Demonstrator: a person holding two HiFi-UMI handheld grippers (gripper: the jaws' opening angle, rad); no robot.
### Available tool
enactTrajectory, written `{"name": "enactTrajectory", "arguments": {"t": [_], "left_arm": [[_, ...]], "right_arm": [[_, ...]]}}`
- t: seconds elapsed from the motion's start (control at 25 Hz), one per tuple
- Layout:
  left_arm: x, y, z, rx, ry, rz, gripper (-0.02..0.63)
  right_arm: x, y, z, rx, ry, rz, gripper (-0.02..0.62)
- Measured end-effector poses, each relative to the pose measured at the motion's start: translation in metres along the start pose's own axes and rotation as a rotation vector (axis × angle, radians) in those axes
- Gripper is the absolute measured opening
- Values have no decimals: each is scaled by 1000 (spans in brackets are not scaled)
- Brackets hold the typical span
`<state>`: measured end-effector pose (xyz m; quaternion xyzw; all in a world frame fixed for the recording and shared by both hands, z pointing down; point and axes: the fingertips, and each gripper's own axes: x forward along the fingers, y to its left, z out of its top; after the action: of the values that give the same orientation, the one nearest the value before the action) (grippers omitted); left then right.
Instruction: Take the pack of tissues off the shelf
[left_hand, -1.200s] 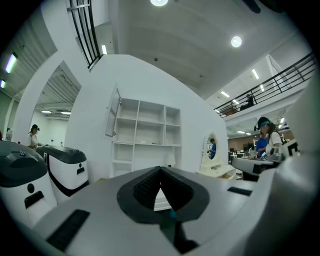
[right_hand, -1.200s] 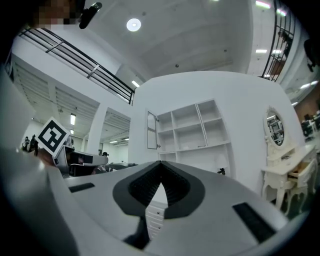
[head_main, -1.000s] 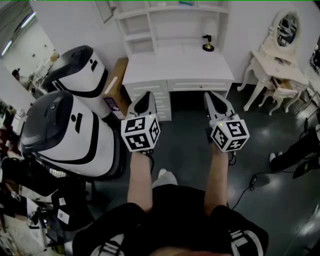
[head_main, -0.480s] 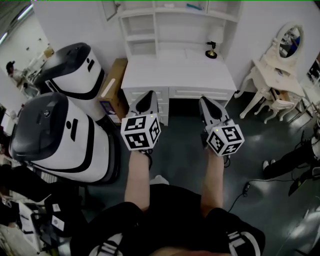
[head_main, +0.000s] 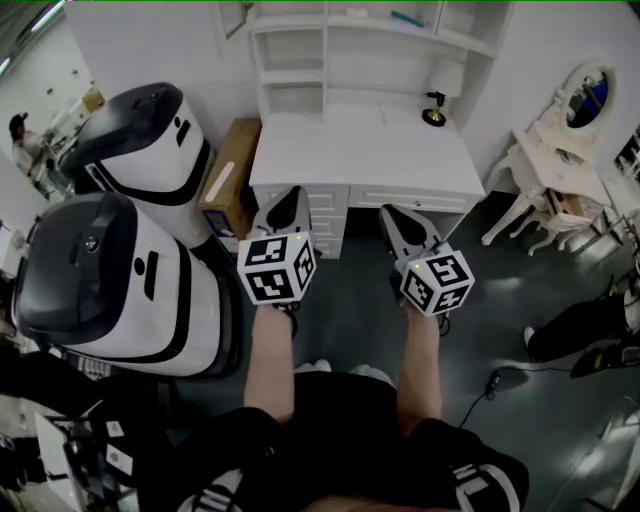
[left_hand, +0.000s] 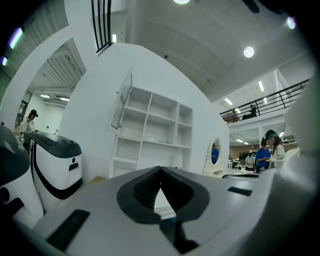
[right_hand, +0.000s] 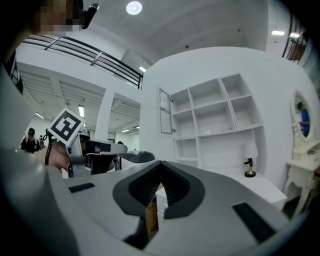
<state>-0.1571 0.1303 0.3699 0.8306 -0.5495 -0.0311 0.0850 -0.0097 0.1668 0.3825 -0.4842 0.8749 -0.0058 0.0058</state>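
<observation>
The white shelf unit (head_main: 345, 50) stands on a white desk (head_main: 360, 150) ahead of me. A small flat bluish thing (head_main: 405, 18) lies on an upper shelf; whether it is the pack of tissues I cannot tell. My left gripper (head_main: 291, 195) and right gripper (head_main: 392, 213) are held side by side in front of the desk drawers, well below the shelves. Both are shut with nothing between the jaws. The left gripper view shows the shelf unit (left_hand: 152, 132) beyond the shut left gripper (left_hand: 160, 169). In the right gripper view the shelf unit (right_hand: 215, 120) stands beyond the shut right gripper (right_hand: 161, 163).
A small lamp (head_main: 436, 112) stands on the desk at the right. Two large white-and-black machines (head_main: 110, 280) stand at my left, with a cardboard box (head_main: 228, 172) beside the desk. A white vanity table with a mirror (head_main: 560, 150) is at the right. Someone's legs (head_main: 580, 330) show at the right edge.
The desk and shelf unit have come lower and closer in the head view. The right gripper has shifted left, nearer the left one. Both stay shut.
</observation>
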Motion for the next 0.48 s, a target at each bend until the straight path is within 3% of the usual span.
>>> {"name": "enactTrajectory", "arguments": {"t": [0.16,0.32,0.48], "left_arm": [[15,16,1,-32,-7,-16,9],[27,3,5,-87,-35,-98,9],[38,-7,2,-26,-18,-133,9]], "right_arm": [[20,5,3,-17,4,9,18],[26,-9,-2,-18,37,-39,18],[35,-20,-4,14,15,-81,17]]}}
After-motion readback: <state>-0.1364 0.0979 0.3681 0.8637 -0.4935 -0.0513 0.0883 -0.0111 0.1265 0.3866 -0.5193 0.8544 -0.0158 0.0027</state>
